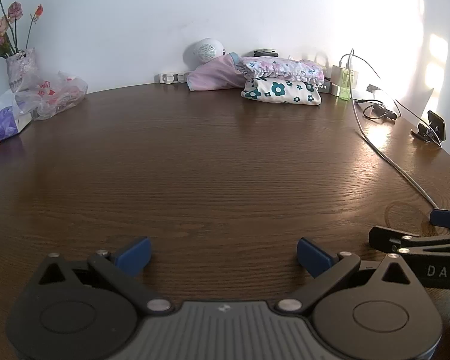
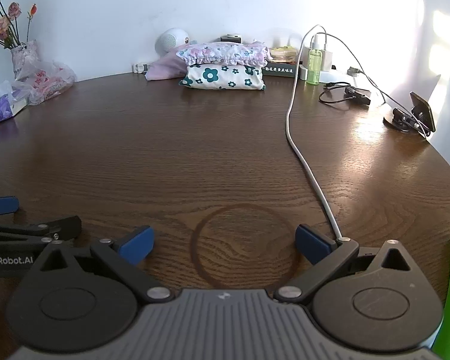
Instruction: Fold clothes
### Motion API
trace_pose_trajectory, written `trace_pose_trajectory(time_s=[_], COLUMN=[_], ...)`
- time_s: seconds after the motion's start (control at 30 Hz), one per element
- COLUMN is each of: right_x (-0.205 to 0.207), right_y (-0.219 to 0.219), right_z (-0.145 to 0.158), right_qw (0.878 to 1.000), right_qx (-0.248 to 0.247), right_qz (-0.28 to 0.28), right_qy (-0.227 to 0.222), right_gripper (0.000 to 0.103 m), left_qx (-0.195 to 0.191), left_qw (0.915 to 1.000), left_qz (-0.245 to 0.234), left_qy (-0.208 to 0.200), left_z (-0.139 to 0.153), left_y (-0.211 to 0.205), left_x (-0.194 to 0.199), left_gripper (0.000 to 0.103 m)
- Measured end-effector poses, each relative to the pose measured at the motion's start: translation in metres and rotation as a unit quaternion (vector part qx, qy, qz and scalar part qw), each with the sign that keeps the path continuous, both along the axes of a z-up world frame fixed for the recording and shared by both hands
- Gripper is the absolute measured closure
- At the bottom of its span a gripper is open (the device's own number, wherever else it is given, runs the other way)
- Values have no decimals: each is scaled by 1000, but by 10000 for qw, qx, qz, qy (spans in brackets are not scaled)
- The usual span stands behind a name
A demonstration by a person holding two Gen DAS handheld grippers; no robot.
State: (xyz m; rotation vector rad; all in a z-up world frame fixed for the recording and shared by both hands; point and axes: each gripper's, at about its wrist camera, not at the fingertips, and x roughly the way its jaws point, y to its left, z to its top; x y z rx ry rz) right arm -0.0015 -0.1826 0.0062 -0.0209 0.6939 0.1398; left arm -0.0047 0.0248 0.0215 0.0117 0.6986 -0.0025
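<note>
Folded clothes are stacked at the back of the wooden table (image 1: 213, 162) (image 2: 177, 150): a white piece with teal flowers (image 1: 282, 91) (image 2: 223, 78) under a pink floral piece with a ruffled edge (image 1: 282, 67) (image 2: 225, 52). A plain pink garment (image 1: 216, 75) (image 2: 165, 67) lies crumpled to their left. My left gripper (image 1: 223, 255) is open over bare wood near the front edge. My right gripper (image 2: 225, 244) is open too, holding nothing, over a dark ring mark (image 2: 244, 246). Each gripper shows at the edge of the other's view.
A white cable (image 2: 303, 150) (image 1: 384, 156) runs down the right side to the front. A vase of flowers (image 1: 21, 66), plastic bag (image 1: 57, 93) and tissue pack (image 1: 3, 126) sit back left. A green bottle (image 2: 314, 66), chargers and a phone stand (image 2: 417, 114) are back right.
</note>
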Motion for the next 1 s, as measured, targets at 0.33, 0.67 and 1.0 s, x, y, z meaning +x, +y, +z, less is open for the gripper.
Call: trace_pose_trajectory(time_s=[0.33,0.67,1.0], right_x=[-1,-1,-1], right_y=[2,2,1], right_z=[0,0,0], right_qw=[10000,10000,10000], right_qx=[-35,-35,-36], right_qz=[-25,-27,-27], right_qy=[3,3,2], right_gripper=[1,1,1], left_qx=[1,0,0], left_qw=[10000,10000,10000], left_qz=[-1,4,11], left_qy=[0,-1,-1], left_z=[0,0,0], left_y=[1,1,0], left_x=[0,0,0], left_gripper=[0,0,0])
